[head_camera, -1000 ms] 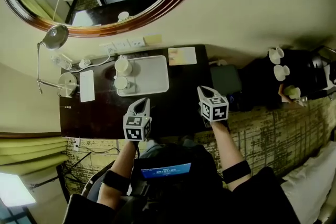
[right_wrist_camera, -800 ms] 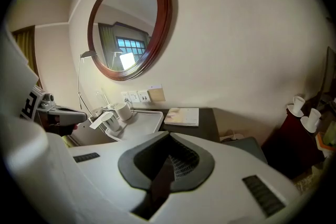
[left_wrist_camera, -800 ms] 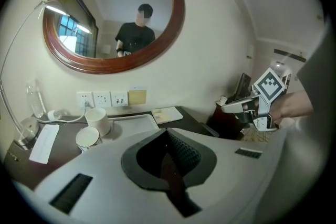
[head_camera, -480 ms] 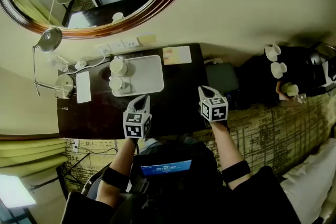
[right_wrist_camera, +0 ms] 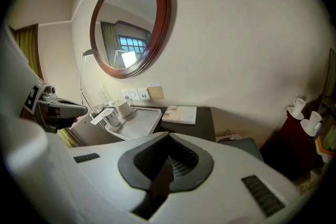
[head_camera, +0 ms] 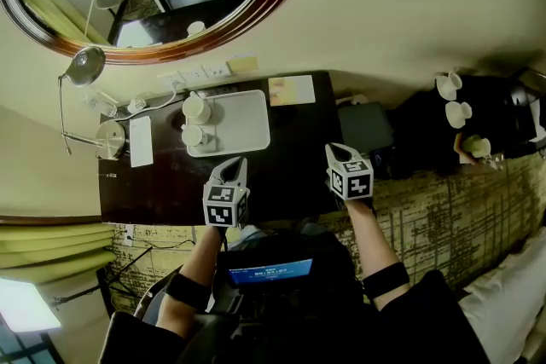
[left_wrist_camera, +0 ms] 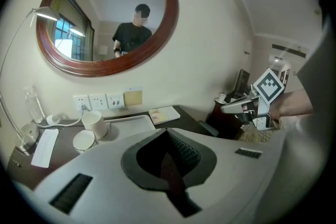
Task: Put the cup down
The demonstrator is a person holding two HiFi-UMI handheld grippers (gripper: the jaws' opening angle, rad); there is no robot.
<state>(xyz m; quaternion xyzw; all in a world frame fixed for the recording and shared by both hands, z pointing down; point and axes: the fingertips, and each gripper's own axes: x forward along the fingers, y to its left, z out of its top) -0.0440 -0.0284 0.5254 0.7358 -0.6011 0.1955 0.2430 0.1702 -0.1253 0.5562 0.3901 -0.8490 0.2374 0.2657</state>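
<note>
Both forearms are stretched forward from the bottom of the head view, each wearing a dark band. The left gripper and the right gripper are held side by side over the near edge of the dark desk. Both are aimed toward 12 o'clock, at the wall, and tipped downward. In each gripper view the jaws are seen pressed together with nothing between them, so both grippers are clenched and empty.

Two cups are found on the left part of the white tray, at about 11 o'clock from the left gripper. The far cup and the near cup are set just beside each other, both resting on the tray and well apart from either gripper. A booklet lies at 1 o'clock from the tray, against the wall, below the round mirror.

Compared with one second ago, very little is changed. The jaws have been kept closed, and the cups are seen in the same places on the tray. The grippers are held in nearly the same spots, the right one shifted only slightly.
</note>
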